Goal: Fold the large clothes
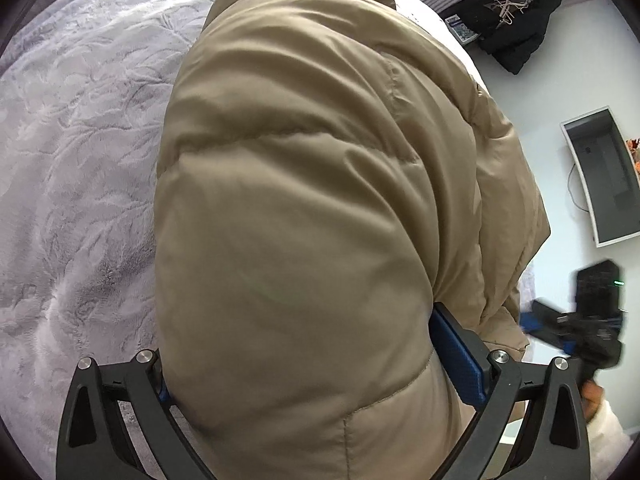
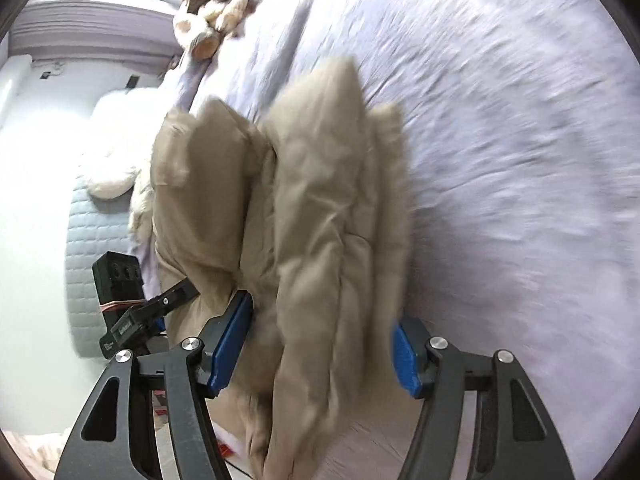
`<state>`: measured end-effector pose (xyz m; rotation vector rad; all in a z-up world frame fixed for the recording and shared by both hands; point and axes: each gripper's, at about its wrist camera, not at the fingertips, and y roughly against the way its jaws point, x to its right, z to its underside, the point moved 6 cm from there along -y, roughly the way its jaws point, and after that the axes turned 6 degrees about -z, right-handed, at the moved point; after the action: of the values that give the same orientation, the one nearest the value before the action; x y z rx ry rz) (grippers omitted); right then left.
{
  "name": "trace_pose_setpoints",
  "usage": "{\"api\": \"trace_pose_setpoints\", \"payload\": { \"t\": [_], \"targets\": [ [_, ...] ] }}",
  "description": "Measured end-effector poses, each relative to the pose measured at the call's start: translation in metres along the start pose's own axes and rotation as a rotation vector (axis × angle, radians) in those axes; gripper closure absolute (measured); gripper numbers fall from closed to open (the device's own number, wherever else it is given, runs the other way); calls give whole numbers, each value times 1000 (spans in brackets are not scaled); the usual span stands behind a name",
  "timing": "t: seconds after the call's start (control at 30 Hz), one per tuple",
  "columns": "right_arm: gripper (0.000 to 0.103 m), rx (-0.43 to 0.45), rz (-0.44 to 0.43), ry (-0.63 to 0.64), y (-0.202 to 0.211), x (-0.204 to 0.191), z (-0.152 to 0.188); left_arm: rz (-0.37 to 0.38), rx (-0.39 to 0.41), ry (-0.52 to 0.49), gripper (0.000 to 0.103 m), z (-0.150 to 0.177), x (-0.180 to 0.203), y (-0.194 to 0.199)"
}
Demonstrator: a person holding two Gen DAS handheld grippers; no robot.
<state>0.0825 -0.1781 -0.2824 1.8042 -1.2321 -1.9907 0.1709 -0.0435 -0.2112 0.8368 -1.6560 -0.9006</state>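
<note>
A tan puffer jacket point(image 1: 304, 184) lies bunched on the bed and fills the left wrist view. My left gripper point(image 1: 308, 360) is shut on a thick fold of it: the padding bulges between the jaws, hides the left pad and leans against the blue right pad point(image 1: 460, 364). In the right wrist view the jacket point(image 2: 316, 208) is a folded stack with a furry edge, blurred by motion. My right gripper point(image 2: 320, 344) straddles its near end, wide apart, fabric touching both blue pads point(image 2: 230, 344). Each gripper shows at the edge of the other view, the right gripper point(image 1: 576, 320) and the left gripper point(image 2: 132, 312).
The bed carries a pale lilac plush cover point(image 1: 72, 160). On the floor beyond its edge lie a black garment with hangers point(image 1: 516, 24) and a white-framed panel point(image 1: 604, 176). Plush toys point(image 2: 216, 4) sit at the bed's far end. A hand in a white sleeve point(image 1: 600, 412) holds the right gripper.
</note>
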Motion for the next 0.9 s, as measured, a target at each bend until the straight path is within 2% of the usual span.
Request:
{"api": "trace_pose_setpoints", "payload": {
  "t": [0.03,0.07,0.17,0.27,0.37,0.4,0.43,0.47,0.57,0.67,0.7,0.73,0.8,0.9],
  "targets": [
    [35,35,25,13,12,-2,-11,-7,4,-2,2,1,18,-3],
    [35,88,40,43,27,-9,-12,-12,7,-5,2,3,17,-1],
    [35,178,2,126,45,-38,-22,-17,11,-3,1,5,22,-2],
    [35,155,-25,196,25,-68,-37,-22,9,-2,1,5,24,-2],
    [35,94,-38,201,-18,-73,-61,-36,9,-4,1,2,18,-6],
    [38,64,-30,177,-38,-74,-70,-53,14,-2,1,2,20,-4],
    [71,37,-16,171,-53,-72,-73,-62,17,-1,1,-1,13,-1],
    [90,25,13,192,-55,-76,-76,-72,24,-3,1,-1,15,3],
    [96,40,182,253,-56,-75,-75,-130,94,-44,2,-1,25,26],
    [98,32,304,207,-56,-48,-76,-185,160,-99,2,3,42,48],
    [98,20,295,170,-57,-32,-75,-185,167,-116,2,7,50,51],
    [98,15,245,117,-58,-20,-72,-187,172,-134,2,12,57,52],
    [98,16,210,68,-62,-8,-72,-211,184,-193,2,21,77,44],
    [102,5,262,128,-76,-5,-70,-293,178,-272,2,28,93,23]
  ]
}}
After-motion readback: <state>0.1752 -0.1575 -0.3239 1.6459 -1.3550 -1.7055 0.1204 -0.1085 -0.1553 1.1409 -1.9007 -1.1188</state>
